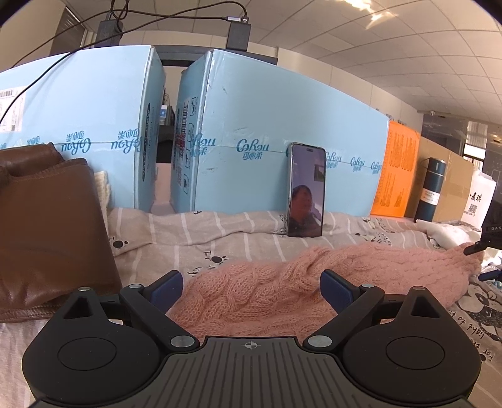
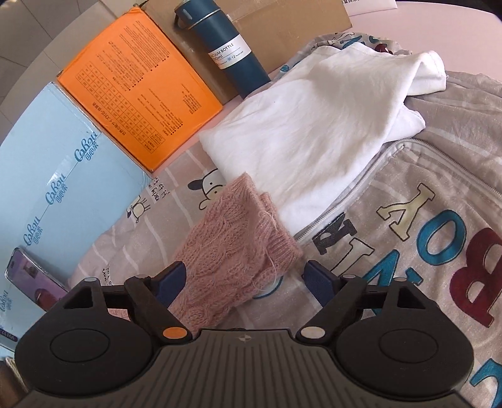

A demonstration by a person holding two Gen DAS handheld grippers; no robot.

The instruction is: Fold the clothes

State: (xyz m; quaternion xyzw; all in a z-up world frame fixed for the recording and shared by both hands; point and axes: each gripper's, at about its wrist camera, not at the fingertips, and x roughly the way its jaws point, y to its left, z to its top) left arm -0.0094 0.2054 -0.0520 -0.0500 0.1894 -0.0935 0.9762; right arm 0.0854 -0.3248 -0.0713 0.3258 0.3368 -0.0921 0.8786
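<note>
A pink cable-knit sweater (image 1: 282,282) lies across the striped grey bedsheet (image 1: 219,241). My left gripper (image 1: 251,282) is open, low over the sweater's middle, its blue pads on either side of the knit. My right gripper (image 2: 244,276) is open over the sweater's sleeve end (image 2: 232,244), which lies between its pads. A white garment (image 2: 307,125) lies crumpled beyond the sleeve. A grey zip-up top with large letters (image 2: 423,219) lies to the right. The right gripper's tip (image 1: 475,248) shows at the right edge of the left wrist view.
A folded brown leather garment (image 1: 47,226) lies at the left. Light blue boxes (image 1: 282,131) stand behind, with a phone (image 1: 306,188) leaning on one. An orange box (image 2: 138,84), a dark blue bottle (image 2: 222,47) and a cardboard box (image 2: 282,22) stand at the back.
</note>
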